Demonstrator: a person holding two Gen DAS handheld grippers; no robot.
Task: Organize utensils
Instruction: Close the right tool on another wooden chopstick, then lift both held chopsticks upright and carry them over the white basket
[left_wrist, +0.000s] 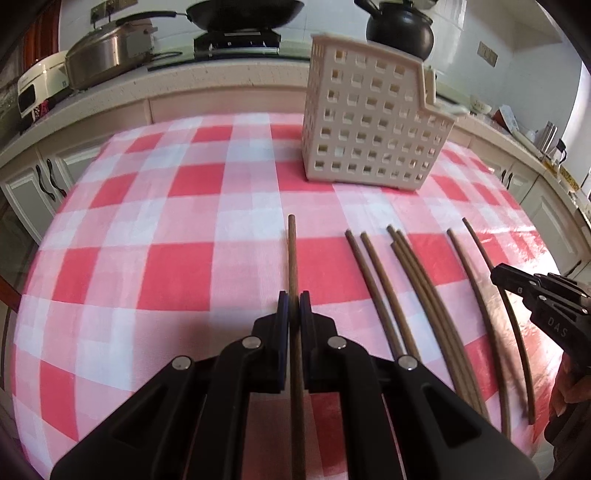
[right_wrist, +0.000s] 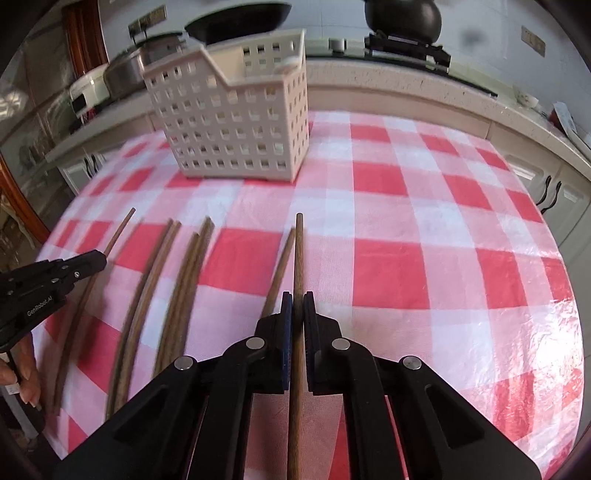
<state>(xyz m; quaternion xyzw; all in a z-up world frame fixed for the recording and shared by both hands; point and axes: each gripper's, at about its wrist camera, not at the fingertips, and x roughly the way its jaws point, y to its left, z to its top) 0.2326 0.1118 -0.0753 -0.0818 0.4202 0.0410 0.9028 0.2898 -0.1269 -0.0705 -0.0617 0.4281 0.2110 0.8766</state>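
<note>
A: Status on both claws?

B: Left gripper (left_wrist: 294, 308) is clamped on one wooden chopstick (left_wrist: 292, 254), pads pinching it about mid-length, tip pointing to 12 o'clock. Right gripper (right_wrist: 297, 310) likewise, clenched on its own chopstick (right_wrist: 298, 251), also aimed at 12.

A: Why along the finger axis?

B: My read: the stick stays in line with the wrist, so tilting the tool upright drops it tip-first into the slotted basket (left_wrist: 373, 122).

A: Where's the basket?

B: On the checked tablecloth (left_wrist: 177, 273), at 1 o'clock from the left camera, 11 o'clock from the right. Open top, stepped rim, apparently nothing in it yet.

A: Rest of the sticks?

B: Loose chopsticks (left_wrist: 413, 288) lie flat between the two grippers, roughly parallel, at 2–3 o'clock in the left view. One more lies just beside the right-held stick, at its left.

A: Risk?

B: Thin round stick in flat pads; could pivot during the tilt.
</note>
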